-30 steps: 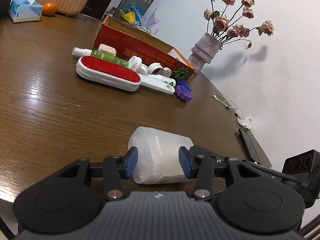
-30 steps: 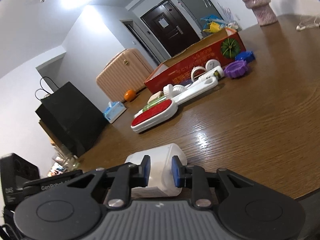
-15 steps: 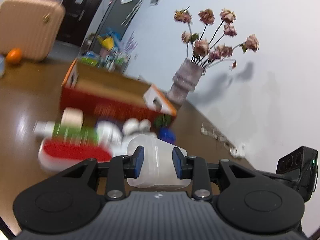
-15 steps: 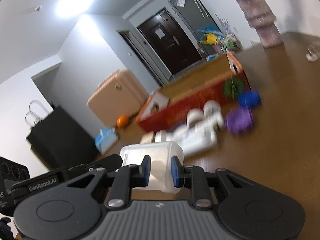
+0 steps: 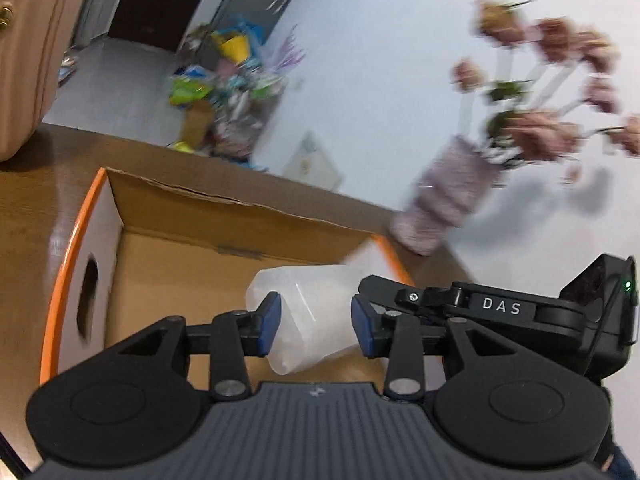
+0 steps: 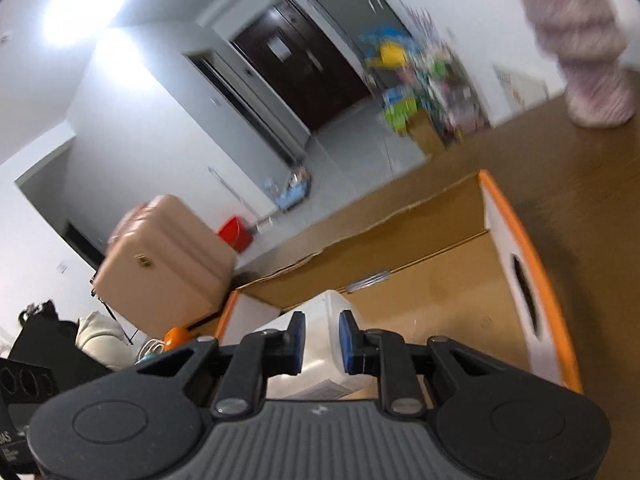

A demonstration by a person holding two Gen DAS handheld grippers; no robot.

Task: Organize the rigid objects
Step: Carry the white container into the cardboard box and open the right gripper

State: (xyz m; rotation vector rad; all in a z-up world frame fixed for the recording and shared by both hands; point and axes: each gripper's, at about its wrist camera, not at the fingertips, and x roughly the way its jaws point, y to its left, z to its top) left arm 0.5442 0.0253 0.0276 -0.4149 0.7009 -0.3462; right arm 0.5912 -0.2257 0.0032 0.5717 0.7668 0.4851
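A: What has changed?

B: A second ago the translucent plastic container (image 5: 316,312) sat on the table; now both grippers hold it above the open cardboard box (image 5: 168,216).

A: The grip?

B: Left gripper (image 5: 316,328) and right gripper (image 6: 322,342) both clamp it — likely lowering next.

A translucent white plastic container (image 5: 316,312) hung tilted above the open cardboard box (image 5: 192,220); its wider end faced the box's far wall; the box, orange-rimmed with oval handle holes, sat on the wooden table (image 6: 592,168).
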